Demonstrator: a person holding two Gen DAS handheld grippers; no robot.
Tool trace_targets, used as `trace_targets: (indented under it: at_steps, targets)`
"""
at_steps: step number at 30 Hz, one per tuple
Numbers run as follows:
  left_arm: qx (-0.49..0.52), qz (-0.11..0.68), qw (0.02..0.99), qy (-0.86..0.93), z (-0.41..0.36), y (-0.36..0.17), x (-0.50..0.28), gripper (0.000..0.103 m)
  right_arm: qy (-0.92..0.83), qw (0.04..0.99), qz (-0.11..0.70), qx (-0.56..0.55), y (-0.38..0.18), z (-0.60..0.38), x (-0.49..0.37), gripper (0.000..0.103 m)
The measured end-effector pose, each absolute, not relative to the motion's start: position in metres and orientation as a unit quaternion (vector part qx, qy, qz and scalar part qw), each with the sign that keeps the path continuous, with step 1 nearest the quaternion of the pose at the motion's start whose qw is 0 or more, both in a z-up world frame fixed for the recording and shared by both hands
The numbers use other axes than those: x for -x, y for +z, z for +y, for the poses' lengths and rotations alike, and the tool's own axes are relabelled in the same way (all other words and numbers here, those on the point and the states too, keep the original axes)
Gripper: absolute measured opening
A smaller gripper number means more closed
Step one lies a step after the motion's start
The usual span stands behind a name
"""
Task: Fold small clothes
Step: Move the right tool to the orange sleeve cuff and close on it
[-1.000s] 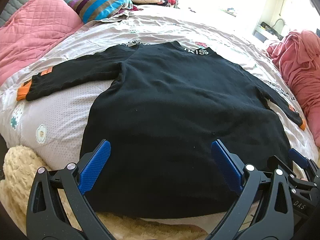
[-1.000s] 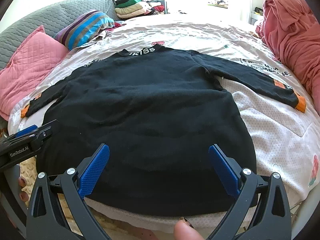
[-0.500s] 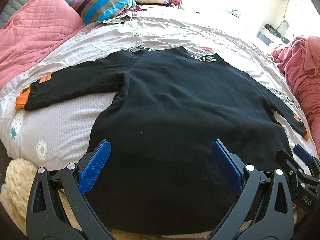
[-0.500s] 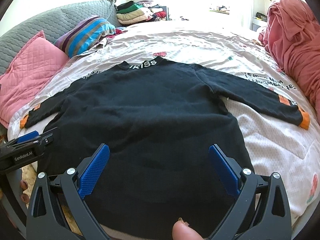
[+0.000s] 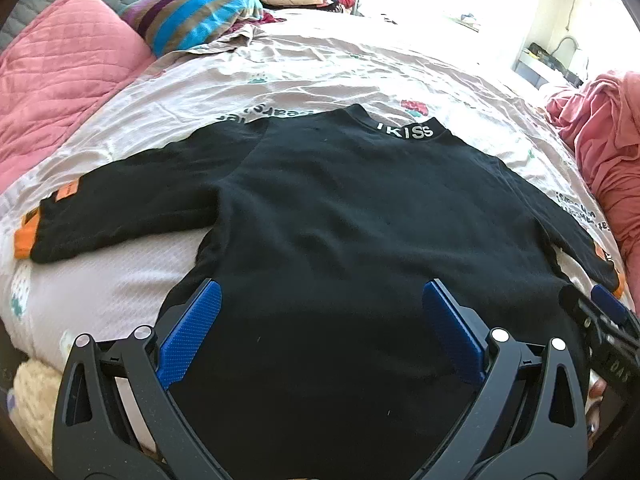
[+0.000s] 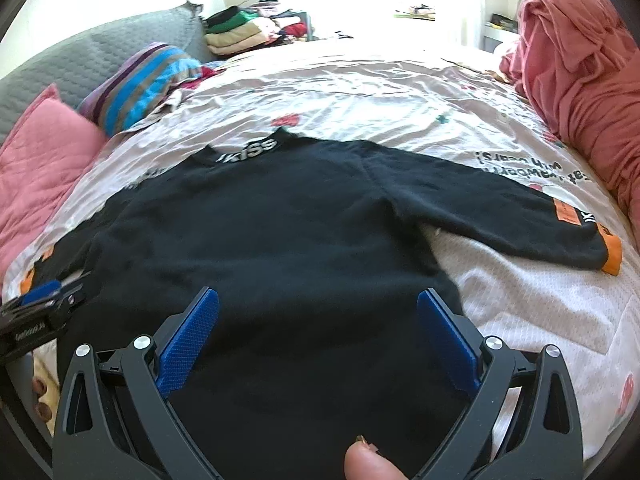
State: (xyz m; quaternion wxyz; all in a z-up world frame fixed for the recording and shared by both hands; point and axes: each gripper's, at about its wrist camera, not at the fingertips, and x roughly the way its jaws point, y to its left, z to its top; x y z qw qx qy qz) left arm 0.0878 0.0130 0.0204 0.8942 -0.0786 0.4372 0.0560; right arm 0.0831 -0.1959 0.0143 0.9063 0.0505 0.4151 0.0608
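A black sweater (image 5: 340, 240) lies flat mid-frame on the bed (image 5: 360, 68), sleeves spread (orange cuffs). Both grippers, left (image 5: 320, 304) and right (image 6: 318, 310), hover over its hem, jaws wide, holding nothing. Pink pillow (image 5: 60, 76) upper left.

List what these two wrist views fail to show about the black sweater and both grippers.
- Bottom hem of the black sweater: hidden in both views behind the open left gripper and open right gripper.
- Right cuff: partly hidden in the left wrist view by the other gripper.
- Left cuff: mostly hidden in the right wrist view by the other gripper.
- Orange sleeve patch text: too small.
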Motion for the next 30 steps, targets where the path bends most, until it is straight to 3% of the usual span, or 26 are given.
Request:
trace_targets:
  at_steps: [16, 30]
  targets:
    - [0.070, 0.463, 0.883, 0.046, 0.009, 0.008, -0.148, 0.095, -0.035, 0.898, 0.427, -0.099, 0.000, -0.261, -0.148, 0.099]
    - [0.062, 0.480, 0.874, 0.031, -0.012, -0.001, -0.184, 0.095, -0.159, 0.876, 0.420, -0.175, -0.015, -0.364, -0.153, 0.099]
